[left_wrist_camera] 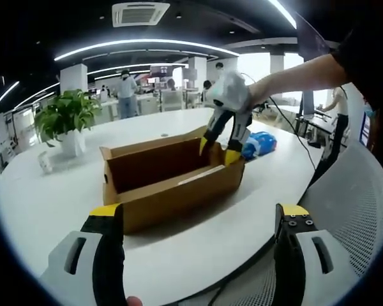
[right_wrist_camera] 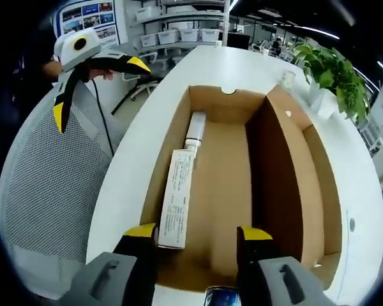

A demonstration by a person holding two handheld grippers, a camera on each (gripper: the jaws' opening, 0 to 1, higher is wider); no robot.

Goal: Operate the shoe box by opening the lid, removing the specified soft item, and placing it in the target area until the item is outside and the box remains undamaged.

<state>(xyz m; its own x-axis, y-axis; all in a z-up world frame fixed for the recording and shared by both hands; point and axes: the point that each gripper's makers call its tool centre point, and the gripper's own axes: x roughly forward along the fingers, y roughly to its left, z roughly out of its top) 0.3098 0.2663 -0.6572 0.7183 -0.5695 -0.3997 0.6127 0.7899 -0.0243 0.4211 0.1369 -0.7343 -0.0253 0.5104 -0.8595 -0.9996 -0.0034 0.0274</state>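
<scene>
The brown cardboard shoe box (left_wrist_camera: pixel 179 199) lies open on the white table, its lid folded back. My right gripper (left_wrist_camera: pixel 219 148) hovers open over the box's right end, jaws pointing down inside. In the right gripper view the box floor (right_wrist_camera: pixel 220 185) holds a long white carton (right_wrist_camera: pixel 177 199) and a white tube (right_wrist_camera: pixel 195 127) along the left wall, and the right gripper (right_wrist_camera: pixel 196 234) has nothing between its jaws. A blue and white soft bundle (left_wrist_camera: pixel 259 143) rests on the table just beyond the box. My left gripper (left_wrist_camera: pixel 198 220) is open, short of the box's near wall.
A potted plant (left_wrist_camera: pixel 67 115) and a small cup (left_wrist_camera: pixel 45 162) stand on the round white table (left_wrist_camera: pixel 38 204). A grey mesh chair (right_wrist_camera: pixel 45 185) is at the table's edge. The opened lid (right_wrist_camera: pixel 297 185) lies flat beside the box. People and desks fill the background.
</scene>
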